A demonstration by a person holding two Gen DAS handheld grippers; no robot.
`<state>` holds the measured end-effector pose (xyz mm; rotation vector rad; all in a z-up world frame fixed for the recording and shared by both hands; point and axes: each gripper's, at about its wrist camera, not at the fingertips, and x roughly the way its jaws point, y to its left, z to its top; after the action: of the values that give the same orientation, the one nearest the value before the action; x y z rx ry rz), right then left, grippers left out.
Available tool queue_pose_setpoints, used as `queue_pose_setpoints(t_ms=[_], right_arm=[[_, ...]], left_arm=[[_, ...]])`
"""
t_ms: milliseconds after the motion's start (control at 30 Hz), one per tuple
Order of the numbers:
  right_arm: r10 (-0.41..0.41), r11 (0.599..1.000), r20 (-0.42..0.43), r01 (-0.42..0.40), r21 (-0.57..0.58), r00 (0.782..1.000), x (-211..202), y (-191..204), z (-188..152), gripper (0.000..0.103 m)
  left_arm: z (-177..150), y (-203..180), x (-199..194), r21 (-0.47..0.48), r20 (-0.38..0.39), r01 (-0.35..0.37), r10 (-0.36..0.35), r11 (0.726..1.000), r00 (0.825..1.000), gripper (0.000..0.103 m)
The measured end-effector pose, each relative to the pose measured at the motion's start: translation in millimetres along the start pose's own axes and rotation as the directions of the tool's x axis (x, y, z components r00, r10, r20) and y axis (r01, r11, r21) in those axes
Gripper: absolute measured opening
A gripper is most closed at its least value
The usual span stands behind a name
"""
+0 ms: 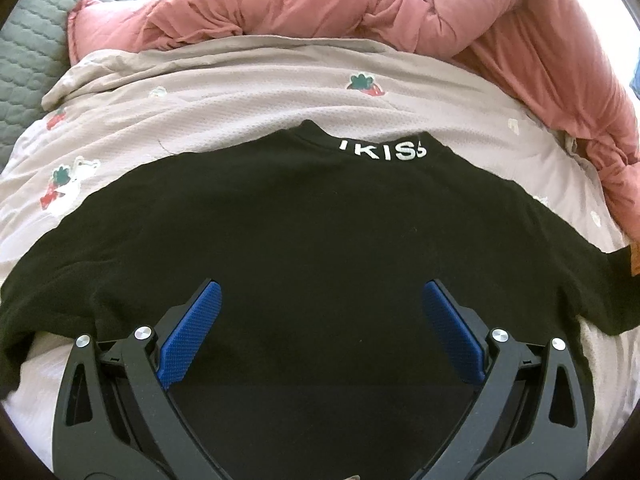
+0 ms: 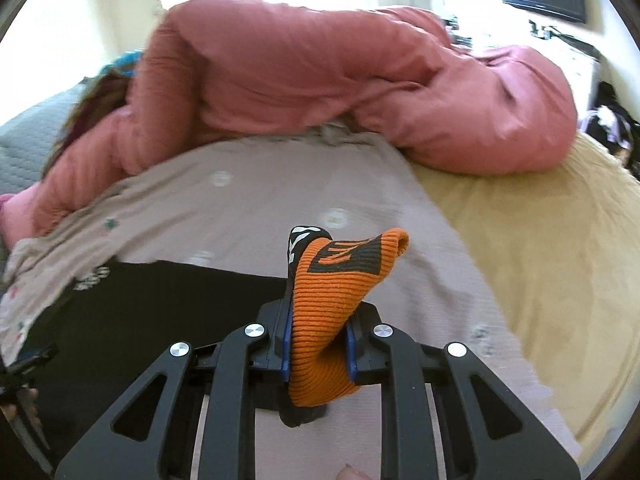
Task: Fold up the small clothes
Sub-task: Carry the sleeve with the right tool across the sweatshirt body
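Right claw (image 2: pixel 318 344) is clenched on an orange ribbed cuff (image 2: pixel 332 304) with black lettering; the cuff stands up between the blue pads (image 2: pixel 285 354) and folds over at its top, with a black-and-white strip beside it; the cuff is lifted above the beige sheet (image 2: pixel 260 216), just right of the black shirt (image 2: pixel 160 292). Left claw (image 1: pixel 320 316) is released, its jaws spread wide; the blue pads (image 1: pixel 192 332) hang over the lower middle of the black shirt (image 1: pixel 300 240), and whether they touch the cloth cannot be told. The black shirt lies flat on the beige sheet (image 1: pixel 240 92), collar at the far edge, white letters (image 1: pixel 382 152) on the collar; sleeves extend to either side of the shirt body. A pink quilt (image 1: pixel 400 4) is bunched beyond the shirt's collar; strawberry prints (image 1: pixel 366 84) dot the sheet between the shirt and the quilt; a yellow blanket (image 2: pixel 540 248) lies right of the sheet.
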<state>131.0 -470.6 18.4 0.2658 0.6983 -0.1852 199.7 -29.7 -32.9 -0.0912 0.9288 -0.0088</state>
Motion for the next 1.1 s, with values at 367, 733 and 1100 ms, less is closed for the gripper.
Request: queue_pose_setpoints(t_ms=[367,733,1100], right_arm=[[0.237,0.967,-0.026,-0.238,-0.086,0.971,2,109,9,0.018],[0.359,0.911,-0.11,-0.373,-0.175,0.927,14,209,2,0.018],[0.415,0.864,-0.181,-0.448,-0.229,0.892,25,281,-7,0.018]], left_arm=[[-1,21,-15,-0.035,0.011,0.029,-0.029,0.999,1.0,0.095],[-8,45,-18,-0.073,0.024,0.07,-0.068,0.995,0.997,0.095],[-14,62,-21,-0.094,0.05,0.17,-0.166,0.981,0.985,0.095]])
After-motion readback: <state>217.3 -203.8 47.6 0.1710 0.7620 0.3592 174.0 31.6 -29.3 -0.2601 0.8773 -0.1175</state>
